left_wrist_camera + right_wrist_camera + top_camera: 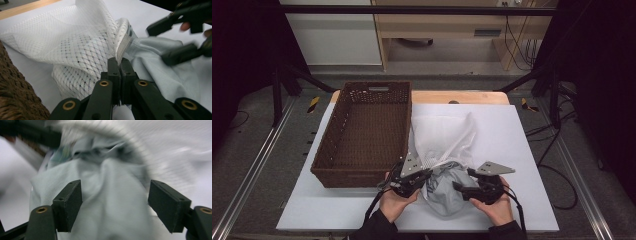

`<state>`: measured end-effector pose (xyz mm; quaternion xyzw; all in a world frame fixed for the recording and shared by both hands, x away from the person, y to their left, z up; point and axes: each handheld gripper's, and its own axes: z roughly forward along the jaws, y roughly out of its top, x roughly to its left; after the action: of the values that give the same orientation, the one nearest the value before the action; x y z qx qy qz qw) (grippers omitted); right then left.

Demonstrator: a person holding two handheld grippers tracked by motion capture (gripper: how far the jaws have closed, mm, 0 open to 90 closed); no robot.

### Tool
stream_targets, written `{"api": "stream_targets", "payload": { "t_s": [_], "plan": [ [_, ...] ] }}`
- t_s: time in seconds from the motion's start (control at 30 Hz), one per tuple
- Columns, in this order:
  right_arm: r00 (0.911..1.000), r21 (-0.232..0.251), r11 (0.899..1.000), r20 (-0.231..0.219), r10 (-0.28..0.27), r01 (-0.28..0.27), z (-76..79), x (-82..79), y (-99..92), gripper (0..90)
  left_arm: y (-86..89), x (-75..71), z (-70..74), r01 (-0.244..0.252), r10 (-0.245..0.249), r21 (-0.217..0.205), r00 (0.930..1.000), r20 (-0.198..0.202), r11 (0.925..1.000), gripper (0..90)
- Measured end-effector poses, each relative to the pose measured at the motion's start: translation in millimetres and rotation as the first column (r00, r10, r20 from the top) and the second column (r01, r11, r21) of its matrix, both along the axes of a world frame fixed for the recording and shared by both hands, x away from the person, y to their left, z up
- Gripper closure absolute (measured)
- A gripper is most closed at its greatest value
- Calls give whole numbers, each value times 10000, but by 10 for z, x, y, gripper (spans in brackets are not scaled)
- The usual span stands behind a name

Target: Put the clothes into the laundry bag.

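Note:
A white mesh bag (443,134) lies on the white table beside the basket, its mouth towards me. A pale grey garment (447,194) bulges out of that mouth. My left gripper (427,174) is shut on the bag's hemmed rim (123,47), with the mesh bag (75,45) spreading beyond its closed jaws (119,62). My right gripper (462,183) stands open on the right side of the garment. In the right gripper view the grey garment (110,195) sits between the right gripper's (115,200) widely spread jaws, untouched by either. The right gripper (175,37) also appears blurred in the left gripper view.
An empty brown wicker basket (357,176) stands left of the bag, and the basket's wall (15,95) is close to my left gripper. The white table top (517,150) extends to the right. Black frame bars and cables run around the table.

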<state>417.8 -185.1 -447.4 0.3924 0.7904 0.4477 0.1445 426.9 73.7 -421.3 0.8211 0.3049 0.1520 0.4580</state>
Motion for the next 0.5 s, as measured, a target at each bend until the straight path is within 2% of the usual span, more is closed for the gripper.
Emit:
{"api": "stream_targets", "payload": {
  "t_s": [0.03,0.1,0.17,0.2,0.23,0.33,0.4,0.5],
  "plan": [
    [9999,-138,9999,-85,90,-91,-47,16,68,260,4,2,2,6,-6,-43,10000,-2,10000,882],
    [9999,-509,9986,-69,145,-149,-117,42,159,310,10,10,1,18,-18,-80,10000,-19,10000,882],
    [9999,-636,9979,57,98,-94,-150,59,198,546,4,14,-6,37,-38,-58,10000,-58,10000,882],
    [9997,-621,9977,44,260,-256,-142,61,199,648,0,13,-8,44,-44,-69,10000,-69,10000,882],
    [9995,-702,9971,110,310,-301,-126,58,202,697,-3,11,-7,47,-48,-73,10000,-64,10000,882],
    [9959,-1016,9926,538,725,-668,-28,21,268,736,-11,3,16,116,-117,-149,9999,-44,9998,883],
    [9927,-894,9920,740,953,-886,58,21,377,739,-17,-11,38,310,-311,-287,9995,-34,9991,883],
    [9928,-1108,9907,809,888,-795,77,86,507,739,-30,-49,84,522,-519,-193,9985,154,9984,884]
  ]
}}
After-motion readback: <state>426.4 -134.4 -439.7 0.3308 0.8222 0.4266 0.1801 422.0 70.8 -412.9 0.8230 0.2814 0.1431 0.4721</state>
